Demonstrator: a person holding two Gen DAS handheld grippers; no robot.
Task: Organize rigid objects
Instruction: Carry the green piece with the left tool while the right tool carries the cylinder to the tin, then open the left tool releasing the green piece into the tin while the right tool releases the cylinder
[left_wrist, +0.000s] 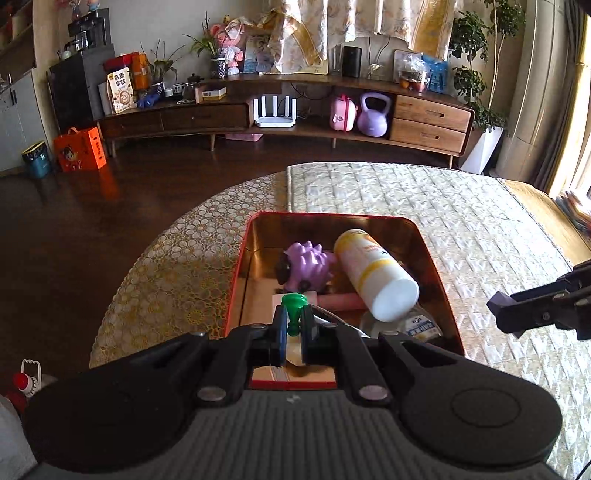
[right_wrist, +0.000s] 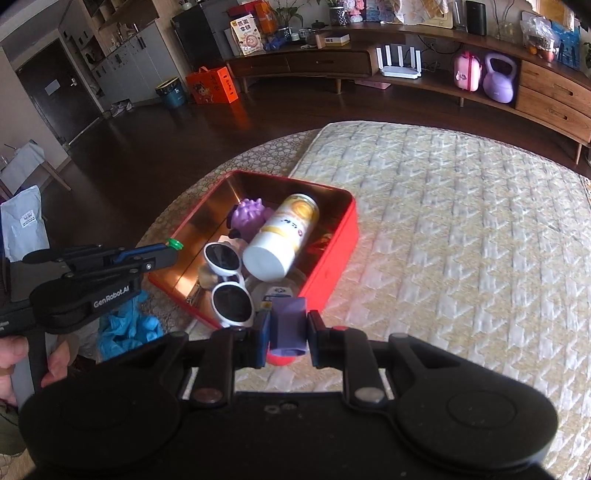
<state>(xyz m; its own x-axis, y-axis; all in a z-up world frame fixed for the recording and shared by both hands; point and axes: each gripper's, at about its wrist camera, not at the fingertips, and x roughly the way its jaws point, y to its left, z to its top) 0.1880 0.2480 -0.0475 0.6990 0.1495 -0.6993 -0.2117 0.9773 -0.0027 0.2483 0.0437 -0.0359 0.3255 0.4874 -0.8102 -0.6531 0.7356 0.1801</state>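
Tin (right_wrist: 332, 236), red, sits at the bed's (right_wrist: 461, 221) left edge, collecting items; left gripper (left_wrist: 293, 326) clamps a green peg (left_wrist: 293, 308) over it, right gripper (right_wrist: 287, 332) clamps a purple block (right_wrist: 288, 325) near its corner, ready to drop.

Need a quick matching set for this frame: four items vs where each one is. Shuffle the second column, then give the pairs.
Items:
1. green piece
2. purple block
3. white bottle
4. white sunglasses

Places:
A. lying on its side in the red tin, beside the purple spiky toy
B. clamped in the left tool
C. in the tin's near end, lenses up
D. clamped in the right tool

Pairs: 1-B, 2-D, 3-A, 4-C
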